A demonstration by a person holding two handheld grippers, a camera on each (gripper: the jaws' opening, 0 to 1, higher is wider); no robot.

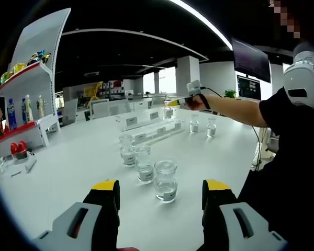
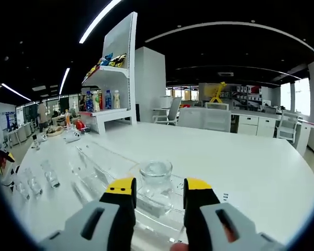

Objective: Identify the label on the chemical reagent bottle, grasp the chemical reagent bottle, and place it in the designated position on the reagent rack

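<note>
1. In the right gripper view, the right gripper [image 2: 156, 196], grey with yellow-tipped black jaws, rises from the six o'clock edge. A clear glass reagent bottle with a round stopper [image 2: 156, 180] stands upright directly between the two jaw tips, dead ahead at twelve o'clock from the palm.
2. The jaws sit narrow on either side of the bottle. They look closed on its body, though the glass is transparent and contact is hard to confirm.
3. The bottle's long axis is vertical, and it appears to rest on or just above the clear acrylic stepped reagent rack [image 2: 102, 172], which runs away toward ten o'clock across the white round table [image 2: 240, 157].
4. More small clear bottles [image 2: 49, 175] stand in a row at about nine o'clock.
5. In the left gripper view, the left gripper [image 1: 160, 191] has its jaws spread wide with nothing between them. The nearest clear glass bottle with a white label [image 1: 166, 181] stands upright just ahead at twelve o'clock, apart from both tips.
6. In that same view, the person's outstretched arm [image 1: 235, 110] reaches from three o'clock toward the rack at one o'clock.
7. Judgement: the right gripper is the one working at the rack; the coming move turns on the bottle staying upright over its slot.
</note>
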